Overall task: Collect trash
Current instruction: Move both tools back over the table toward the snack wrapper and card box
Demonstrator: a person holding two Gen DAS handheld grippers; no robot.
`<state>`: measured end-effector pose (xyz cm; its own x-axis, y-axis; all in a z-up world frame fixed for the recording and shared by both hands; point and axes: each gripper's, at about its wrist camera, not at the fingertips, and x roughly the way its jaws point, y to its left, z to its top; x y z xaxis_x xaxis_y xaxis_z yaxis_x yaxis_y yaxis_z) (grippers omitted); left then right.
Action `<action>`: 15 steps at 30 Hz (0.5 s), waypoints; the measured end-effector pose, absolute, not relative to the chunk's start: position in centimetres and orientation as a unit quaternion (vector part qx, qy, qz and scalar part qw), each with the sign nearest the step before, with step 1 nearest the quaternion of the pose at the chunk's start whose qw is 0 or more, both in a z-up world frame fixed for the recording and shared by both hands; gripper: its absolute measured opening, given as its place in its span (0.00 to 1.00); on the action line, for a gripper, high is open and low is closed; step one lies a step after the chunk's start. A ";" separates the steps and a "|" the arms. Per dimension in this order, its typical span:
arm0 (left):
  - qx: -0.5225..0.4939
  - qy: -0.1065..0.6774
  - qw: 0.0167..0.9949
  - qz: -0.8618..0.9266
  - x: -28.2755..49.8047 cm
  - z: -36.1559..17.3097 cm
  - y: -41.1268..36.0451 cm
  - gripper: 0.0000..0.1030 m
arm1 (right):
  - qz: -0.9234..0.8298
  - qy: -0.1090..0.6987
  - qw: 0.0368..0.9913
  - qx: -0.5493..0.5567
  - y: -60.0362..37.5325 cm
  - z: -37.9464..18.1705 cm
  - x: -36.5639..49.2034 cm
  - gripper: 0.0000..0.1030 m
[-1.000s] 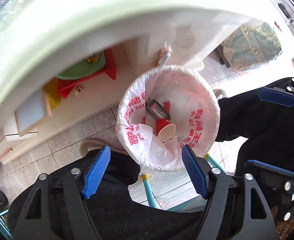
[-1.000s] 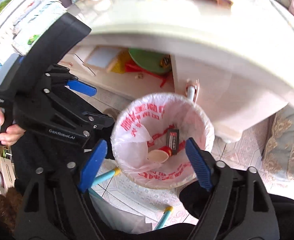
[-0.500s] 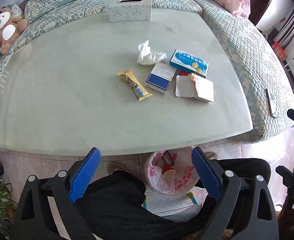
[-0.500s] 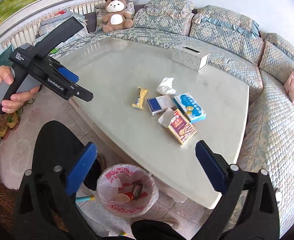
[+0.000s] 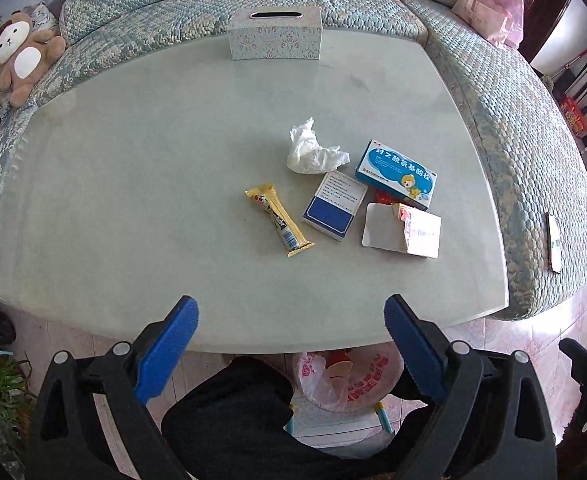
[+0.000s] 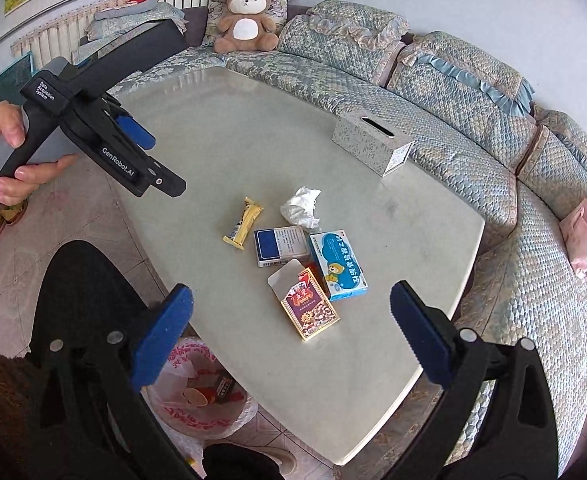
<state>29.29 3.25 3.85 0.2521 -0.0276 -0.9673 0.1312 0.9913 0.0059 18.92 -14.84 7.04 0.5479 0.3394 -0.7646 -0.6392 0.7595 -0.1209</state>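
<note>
Left wrist view: the left gripper is being held wide apart and empty at the lower centre of the frame, above the near edge of the table. At frame centre, 5 pieces of trash are lying close together: a yellow snack wrapper, a crumpled tissue, a dark blue box, a light blue medicine box and an opened red carton. A lined trash bin is showing at the lower centre, below the table edge. Right wrist view: the right gripper is likewise being held spread and empty at the bottom of the frame. A tissue box is standing at the top centre.
</note>
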 end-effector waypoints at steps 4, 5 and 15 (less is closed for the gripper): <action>0.028 0.626 0.779 -0.040 31.8 1.7 3.5 0.89 | 0.284 0.394 0.850 -0.203 -14.7 5.3 20.9 0.94; 0.023 0.630 0.776 -0.036 32.4 1.2 3.7 0.89 | 0.286 0.400 0.847 -0.202 -14.6 4.7 21.5 0.94; -0.002 0.658 0.753 -0.017 37.3 -3.9 4.8 0.89 | 0.296 0.435 0.822 -0.219 -13.8 -0.1 25.4 0.94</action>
<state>37.25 4.77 -3.93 0.1328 -0.0287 -0.9907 0.0236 0.9994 -0.0258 25.40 -13.84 -0.14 0.4473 0.2957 -0.8441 -0.6771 0.7286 -0.1035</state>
